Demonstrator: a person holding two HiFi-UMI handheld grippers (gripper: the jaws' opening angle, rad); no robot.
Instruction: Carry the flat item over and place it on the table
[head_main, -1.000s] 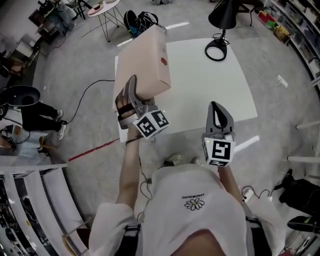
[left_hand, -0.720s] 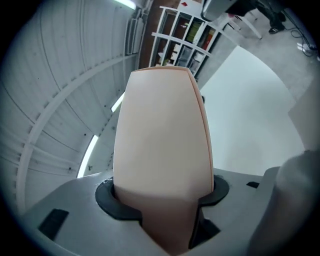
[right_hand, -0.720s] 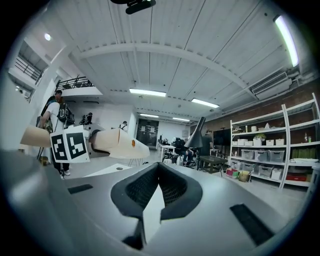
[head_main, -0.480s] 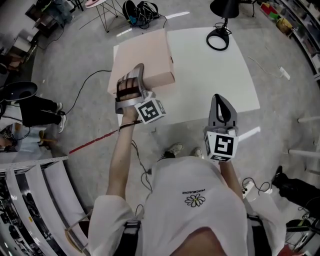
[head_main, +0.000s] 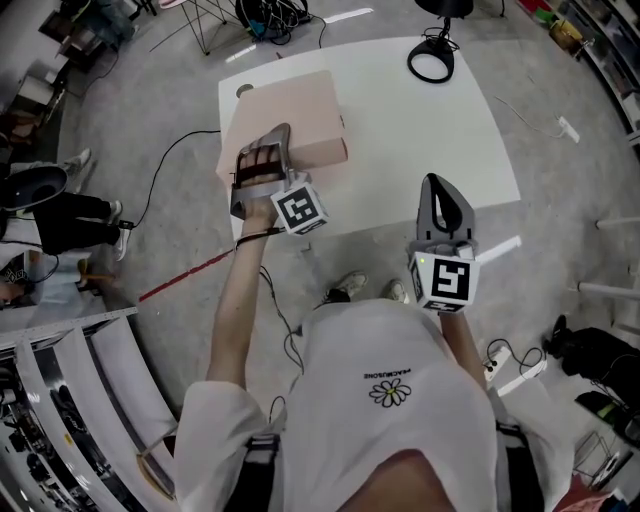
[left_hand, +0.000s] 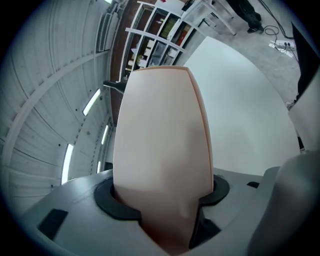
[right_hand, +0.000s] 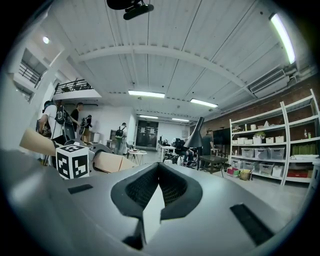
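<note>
The flat item is a pale pink box (head_main: 290, 125). My left gripper (head_main: 262, 160) is shut on its near edge and holds it low over the near left corner of the white table (head_main: 420, 140). I cannot tell whether the box touches the tabletop. In the left gripper view the box (left_hand: 160, 145) fills the middle, pinched between the dark pads (left_hand: 112, 202), with the table (left_hand: 250, 110) to its right. My right gripper (head_main: 443, 200) hangs off the table's near edge, shut and holding nothing. In the right gripper view its tips (right_hand: 155, 192) meet and point level across the room.
A black desk lamp (head_main: 435, 55) stands at the table's far edge, and a small round mark (head_main: 245, 90) shows near its far left corner. Cables (head_main: 180, 170) and a red strip (head_main: 185, 275) cross the floor at left. Shelving (head_main: 60, 400) is at lower left.
My left gripper has sunk toward the table with the box, which has rolled from tilted-up to nearly flat over the table's corner. The right gripper has stayed where it was.
</note>
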